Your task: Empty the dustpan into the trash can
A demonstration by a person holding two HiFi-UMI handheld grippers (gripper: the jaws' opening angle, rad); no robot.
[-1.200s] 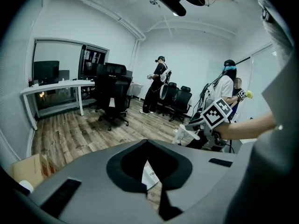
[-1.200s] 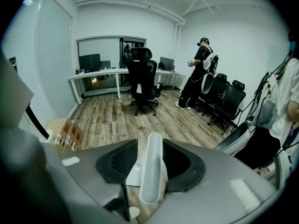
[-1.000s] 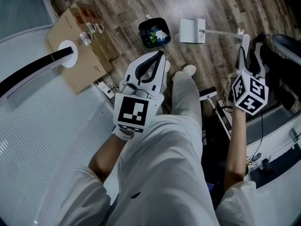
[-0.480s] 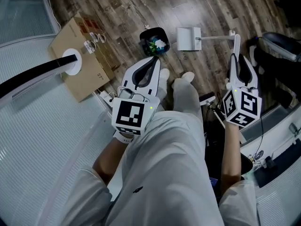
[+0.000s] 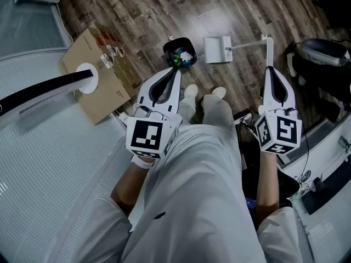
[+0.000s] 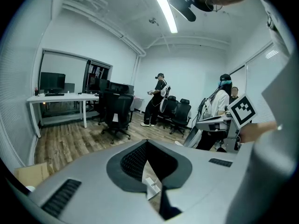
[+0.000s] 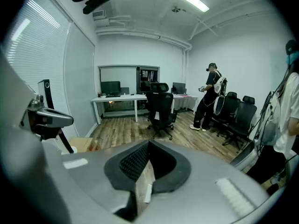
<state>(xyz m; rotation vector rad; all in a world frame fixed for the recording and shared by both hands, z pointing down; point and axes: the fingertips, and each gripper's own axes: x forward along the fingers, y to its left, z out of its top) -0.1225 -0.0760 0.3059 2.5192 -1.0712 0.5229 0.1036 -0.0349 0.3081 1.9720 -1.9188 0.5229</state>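
Left tongs (image 5: pixel 176 70) closed; right tongs (image 5: pixel 270 70) just closed empty; dustpan (image 5: pixel 217 49) on floor (image 5: pixel 241 15).

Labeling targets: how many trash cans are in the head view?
1. The black trash can sits on the wood floor, just left of the white dustpan and ahead of the person's shoes. Others could be hidden outside the frame.

The head view looks steeply down from above the person's white trousers (image 5: pixel 192 201) onto the dark wood-plank floor (image 5: pixel 137 15), with the left gripper (image 5: pixel 176 70) and right gripper (image 5: pixel 270 69) close beneath it. Each gripper view sits just behind its own jaws, facing out across the office. Both share the black swivel chair (image 6: pixel 115 112) (image 7: pixel 161 107), the long white desk (image 6: pixel 60 98) (image 7: pixel 119 98) and the standing dark-clothed person (image 6: pixel 156 99) (image 7: pixel 209 97).
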